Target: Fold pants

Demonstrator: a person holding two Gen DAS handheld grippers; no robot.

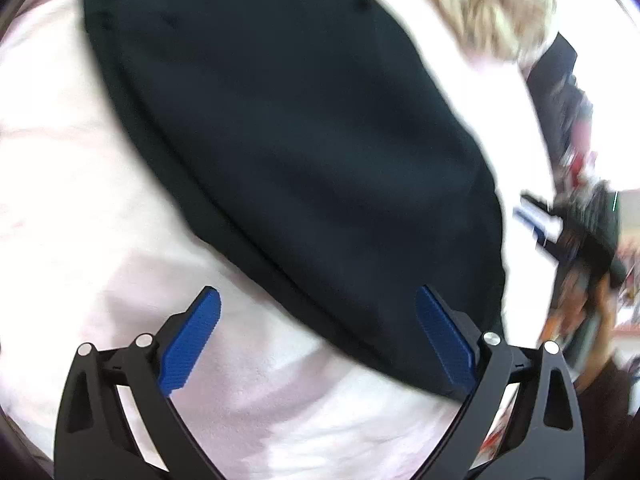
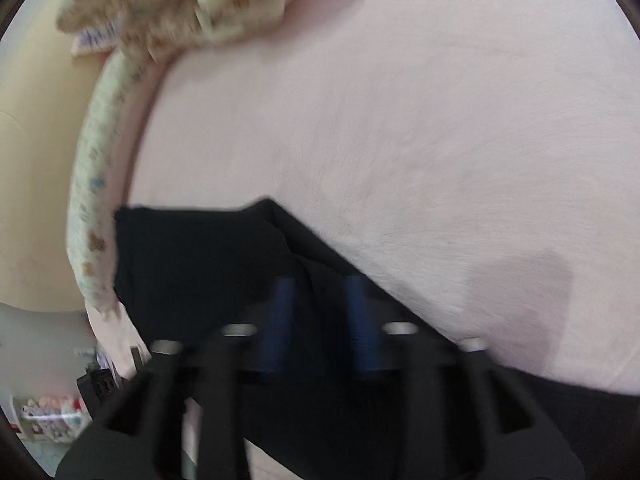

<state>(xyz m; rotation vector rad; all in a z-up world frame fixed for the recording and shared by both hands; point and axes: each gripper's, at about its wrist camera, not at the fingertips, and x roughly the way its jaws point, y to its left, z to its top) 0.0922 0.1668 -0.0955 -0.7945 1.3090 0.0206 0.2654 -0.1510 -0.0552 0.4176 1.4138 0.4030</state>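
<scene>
The dark pants [image 1: 288, 128] lie folded lengthwise on a pale pink bedsheet [image 1: 60, 208]. My left gripper [image 1: 318, 300] is open and empty, its blue pads [image 1: 196, 336] wide apart just above the pants' near edge. In the right wrist view the pants [image 2: 192, 264] are bunched at the bed's edge. My right gripper [image 2: 320, 284] sits over this dark cloth with its blue pads [image 2: 280, 320] partly closed with a gap between them. The view is blurred, so I cannot tell whether cloth is pinched.
A patterned cream blanket [image 1: 488, 4] lies at the far end of the bed and shows in the right wrist view [image 2: 160, 12] along the bed edge. Cluttered shelves [image 1: 576, 208] stand to the right. The pink sheet [image 2: 420, 120] spreads beyond the pants.
</scene>
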